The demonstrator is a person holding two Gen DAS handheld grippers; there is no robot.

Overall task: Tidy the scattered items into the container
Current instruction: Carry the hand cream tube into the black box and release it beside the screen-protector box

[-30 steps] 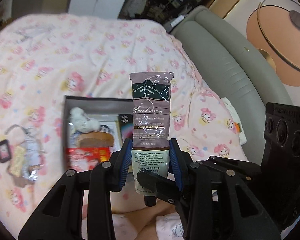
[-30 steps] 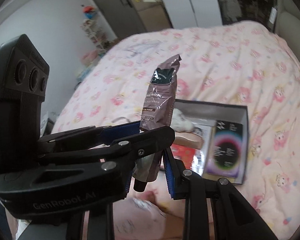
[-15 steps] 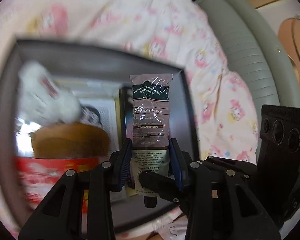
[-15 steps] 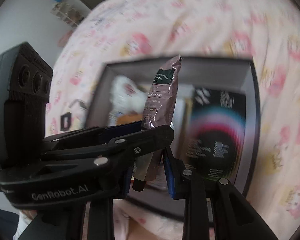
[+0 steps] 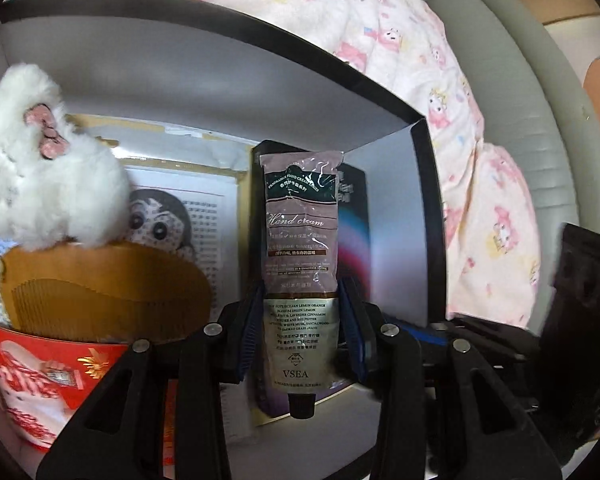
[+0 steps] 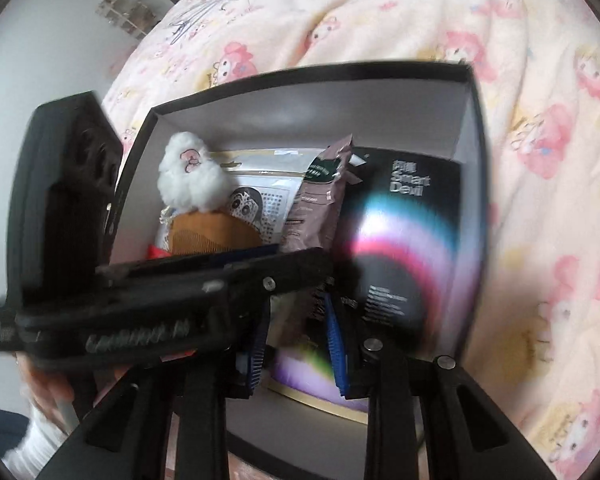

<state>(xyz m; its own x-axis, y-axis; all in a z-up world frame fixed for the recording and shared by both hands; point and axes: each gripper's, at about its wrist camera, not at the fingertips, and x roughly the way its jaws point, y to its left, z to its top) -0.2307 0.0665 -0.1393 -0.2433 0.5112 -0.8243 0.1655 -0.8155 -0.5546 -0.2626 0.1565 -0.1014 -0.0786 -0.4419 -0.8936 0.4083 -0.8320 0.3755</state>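
We see soft daylight in both pictures, bright but not harsh; the pink bedspread (image 5: 384, 20) looks washed out and pale at the far side of the left wrist view; the inside of the box (image 5: 204, 92) is dimmer, with a grey shadow on its far wall; the hand cream tube (image 5: 300, 240) is sharp, and we can read its words; the white fluffy toy (image 5: 44, 176) glows very bright; the right wrist view is smeared with blur, most of all on the left gripper (image 6: 160, 300) and the black packet (image 6: 404, 240); straight edges bend near the rims, and the corners go black.
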